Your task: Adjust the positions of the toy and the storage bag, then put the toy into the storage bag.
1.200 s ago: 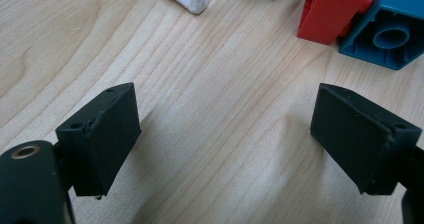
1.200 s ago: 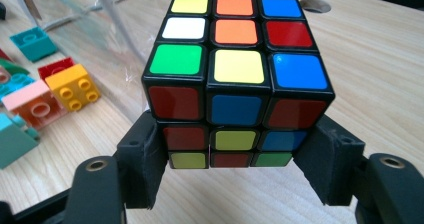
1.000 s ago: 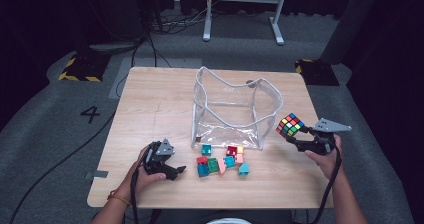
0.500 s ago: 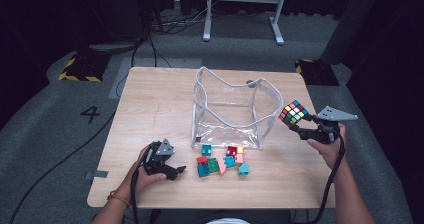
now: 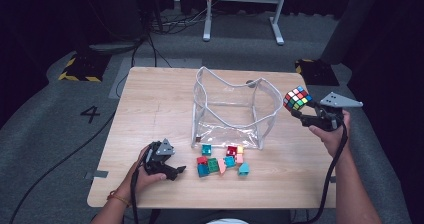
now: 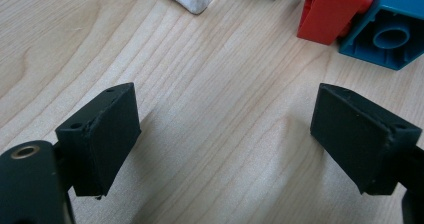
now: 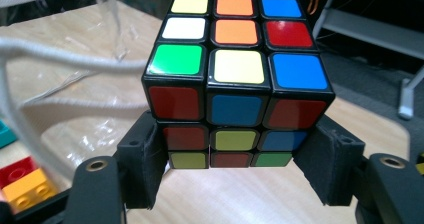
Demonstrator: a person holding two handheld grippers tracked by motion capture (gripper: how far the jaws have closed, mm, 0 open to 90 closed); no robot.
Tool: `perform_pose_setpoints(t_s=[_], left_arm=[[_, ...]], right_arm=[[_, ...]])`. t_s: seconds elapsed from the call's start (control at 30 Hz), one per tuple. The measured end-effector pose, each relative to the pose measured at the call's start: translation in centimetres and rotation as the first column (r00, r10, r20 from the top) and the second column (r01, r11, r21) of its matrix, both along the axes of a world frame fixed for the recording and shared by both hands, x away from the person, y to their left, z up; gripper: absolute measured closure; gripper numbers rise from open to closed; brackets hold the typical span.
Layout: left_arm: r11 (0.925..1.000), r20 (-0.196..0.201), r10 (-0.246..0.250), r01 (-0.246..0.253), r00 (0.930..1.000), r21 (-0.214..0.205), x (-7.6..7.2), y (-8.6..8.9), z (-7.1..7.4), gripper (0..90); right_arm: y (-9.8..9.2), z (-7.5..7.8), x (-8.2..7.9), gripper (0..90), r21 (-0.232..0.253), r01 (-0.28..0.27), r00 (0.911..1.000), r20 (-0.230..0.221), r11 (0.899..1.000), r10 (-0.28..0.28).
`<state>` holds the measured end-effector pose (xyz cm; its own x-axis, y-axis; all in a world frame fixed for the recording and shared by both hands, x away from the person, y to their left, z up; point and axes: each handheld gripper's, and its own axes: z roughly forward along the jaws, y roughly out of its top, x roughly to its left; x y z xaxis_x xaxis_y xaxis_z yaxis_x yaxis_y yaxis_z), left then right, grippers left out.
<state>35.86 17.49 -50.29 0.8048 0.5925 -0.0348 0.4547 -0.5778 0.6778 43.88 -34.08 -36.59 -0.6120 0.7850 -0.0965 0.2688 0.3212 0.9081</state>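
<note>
Progress looks partial: the right gripper (image 5: 300, 111) holds the puzzle cube (image 5: 297, 98) clamped aloft, just right of the clear bag (image 5: 233, 109), not yet inside. Toy bricks (image 5: 222, 160) wait before the bag; the left gripper (image 5: 172, 170) rests wide, empty.

Glossy plastic cube (image 7: 235, 79) – matt black pads (image 7: 142, 164); clear shiny plastic bag (image 5: 232, 109) with white cloth edging; pale smooth wood table (image 5: 150, 109).

Grey carpet floor (image 5: 60, 129), painted "4" (image 5: 92, 114), hazard-striped plates (image 5: 79, 69), white metal frame (image 5: 244, 9), dim room
</note>
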Motion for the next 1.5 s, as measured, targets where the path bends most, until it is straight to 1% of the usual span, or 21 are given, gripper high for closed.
perform_pose_setpoints(t_s=[0.03, 0.1, 0.2, 0.33, 0.5, 0.53, 0.67, 0.7, 0.77, 0.8, 0.83, 0.93, 1.0, 1.1, 1.13, 1.17, 1.2, 1.3, 1.37, 1.4, 1.5], left_arm=[[1.0000, 0.000, 0.000, 0.000, 1.0000, 0.000, 0.0, 0.0, 0.0, 12.5], [1.0000, 0.000, 0.000, 0.000, 1.0000, 0.000, 0.0, 0.0, 0.0, 12.5], [1.0000, 0.000, 0.000, 0.000, 1.0000, 0.000, 0.0, 0.0, 0.0, 12.5], [1.0000, 0.000, 0.000, 0.000, 1.0000, 0.000, 0.0, 0.0, 0.0, 12.5], [1.0000, 0.002, -0.002, 0.002, 1.0000, 0.002, 0.0, 0.0, 0.0, 12.5], [1.0000, 0.000, 0.000, 0.000, 1.0000, 0.000, 0.0, 0.0, 0.0, 12.5], [1.0000, 0.000, 0.000, 0.000, 1.0000, 0.000, 0.0, 0.0, 0.0, 12.5], [1.0000, 0.002, -0.002, 0.002, 1.0000, 0.002, 0.0, 0.0, 0.0, 12.5], [1.0000, 0.000, 0.000, 0.000, 1.0000, 0.000, 0.0, 0.0, 0.0, 12.5], [1.0000, 0.000, 0.000, 0.000, 1.0000, 0.000, 0.0, 0.0, 0.0, 12.5], [1.0000, 0.000, 0.000, 0.000, 1.0000, 0.000, 0.0, 0.0, 0.0, 12.5], [1.0000, 0.000, 0.002, -0.002, 1.0000, 0.000, 0.0, 0.0, 0.0, 12.5], [1.0000, 0.001, 0.004, -0.004, 1.0000, 0.002, 0.0, 0.0, 0.0, 12.5], [1.0000, 0.003, 0.007, -0.007, 1.0000, 0.003, 0.0, 0.0, 0.0, 12.5], [1.0000, 0.003, 0.008, -0.008, 1.0000, 0.003, 0.0, 0.0, 0.0, 12.5], [1.0000, 0.003, 0.008, -0.008, 1.0000, 0.003, 0.0, 0.0, 0.0, 12.4], [1.0000, 0.003, 0.008, -0.008, 1.0000, 0.003, -0.1, 0.0, 0.0, 12.4], [1.0000, 0.004, 0.009, -0.009, 1.0000, 0.004, 0.0, 0.0, 0.0, 12.5], [1.0000, 0.005, 0.008, -0.008, 1.0000, 0.004, 0.0, 0.0, 0.0, 12.4], [1.0000, 0.005, 0.008, -0.008, 1.0000, 0.004, 0.0, 0.0, 0.0, 12.4], [1.0000, 0.004, 0.008, -0.008, 1.0000, 0.004, -0.1, 0.0, 0.0, 12.4]], right_arm=[[0.0, 0.0, 0.0, 33.8, 0.000, 0.000, 1.0000, 0.000, 1.000, 0.000], [-0.1, 1.1, 0.3, 33.9, 0.014, 0.002, 0.9999, 0.015, 1.000, -0.002], [0.1, 2.2, 0.6, 33.9, 0.005, 0.002, 0.9994, 0.035, 1.000, -0.002], [0.7, 3.3, 1.1, 33.8, 0.001, -0.008, 0.9989, 0.046, 1.000, 0.008], [1.4, 4.2, 1.6, 33.8, 0.008, -0.022, 0.9984, 0.051, 1.000, 0.022], [1.8, 4.7, 1.8, 33.9, 0.017, -0.039, 0.9972, 0.064, 0.999, 0.038], [2.7, 5.9, 2.2, 33.9, 0.003, -0.061, 0.9963, 0.062, 0.998, 0.060], [2.9, 6.2, 2.4, 33.9, -0.012, -0.068, 0.9949, 0.074, 0.998, 0.069], [3.3, 6.5, 2.6, 33.8, -0.019, -0.075, 0.9945, 0.072, 0.997, 0.077], [3.5, 6.7, 2.6, 33.8, -0.006, -0.076, 0.9952, 0.061, 0.997, 0.077], [3.5, 6.7, 2.6, 33.8, -0.006, -0.076, 0.9952, 0.061, 0.997, 0.077], [4.3, 6.8, 3.0, 33.8, -0.002, -0.110, 0.9917, 0.067, 0.994, 0.110], [4.8, 6.8, 3.1, 33.8, -0.001, -0.118, 0.9917, 0.053, 0.993, 0.117], [5.3, 6.8, 3.3, 33.8, -0.004, -0.140, 0.9889, 0.051, 0.990, 0.140], [6.0, 6.9, 3.4, 33.8, -0.014, -0.155, 0.9869, 0.042, 0.988, 0.156], [6.0, 6.9, 3.4, 33.8, -0.014, -0.155, 0.9869, 0.042, 0.988, 0.156], [6.5, 6.9, 3.6, 33.8, -0.028, -0.171, 0.9846, 0.032, 0.985, 0.172], [7.0, 6.9, 3.9, 33.8, -0.034, -0.180, 0.9833, 0.023, 0.983, 0.180], [7.7, 6.8, 4.3, 33.9, -0.037, -0.200, 0.9797, 0.007, 0.979, 0.200], [7.7, 6.8, 4.3, 33.9, -0.037, -0.200, 0.9797, 0.007, 0.979, 0.200], [8.6, 6.5, 4.8, 33.8, -0.035, -0.233, 0.9724, -0.009, 0.972, 0.233]])
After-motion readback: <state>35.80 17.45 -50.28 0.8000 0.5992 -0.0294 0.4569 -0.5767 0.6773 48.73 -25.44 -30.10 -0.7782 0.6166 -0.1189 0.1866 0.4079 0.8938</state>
